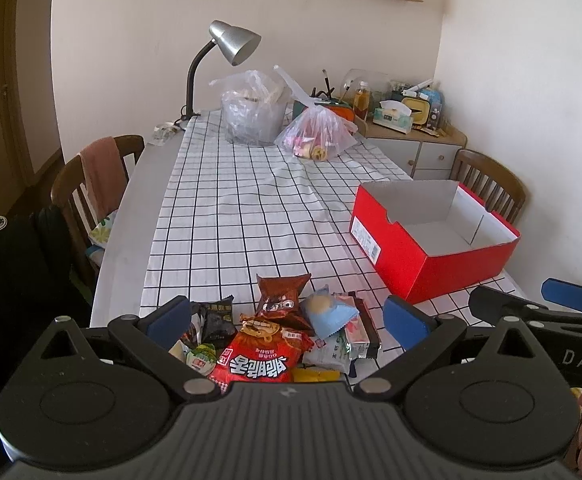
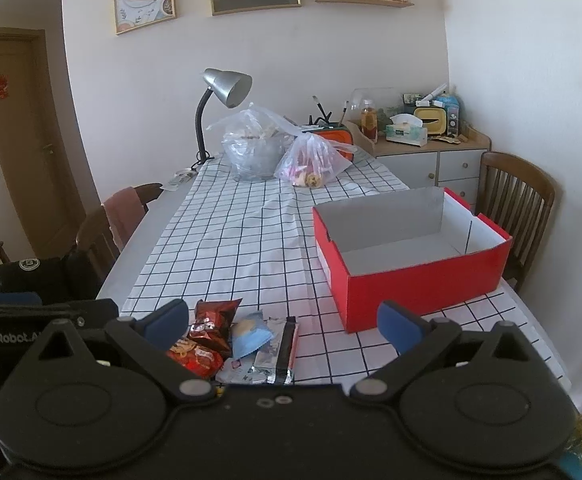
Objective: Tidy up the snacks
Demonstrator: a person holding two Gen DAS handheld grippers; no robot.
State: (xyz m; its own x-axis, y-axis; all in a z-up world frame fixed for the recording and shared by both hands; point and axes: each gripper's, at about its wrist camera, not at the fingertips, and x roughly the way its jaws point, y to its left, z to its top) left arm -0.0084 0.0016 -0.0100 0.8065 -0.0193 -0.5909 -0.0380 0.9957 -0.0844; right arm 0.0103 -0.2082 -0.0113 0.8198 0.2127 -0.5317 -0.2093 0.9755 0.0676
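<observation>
A heap of snack packets lies at the near edge of the checked tablecloth: a red bag with Korean lettering (image 1: 261,354), a brown packet (image 1: 281,300) (image 2: 215,320), a pale blue packet (image 1: 327,314) (image 2: 251,334) and a dark packet (image 1: 217,320). My left gripper (image 1: 287,320) hovers open just above the heap with nothing between its fingers. My right gripper (image 2: 285,326) is open too, over the right part of the heap, and shows in the left wrist view (image 1: 531,304). An empty red box (image 1: 435,232) (image 2: 407,256) stands to the right of the heap.
Two clear plastic bags (image 1: 253,110) (image 1: 317,134) and a grey desk lamp (image 1: 227,46) stand at the far end of the table (image 1: 131,208). Wooden chairs sit at the left (image 1: 91,184) and right (image 2: 519,196). A cluttered cabinet (image 2: 419,148) fills the far corner.
</observation>
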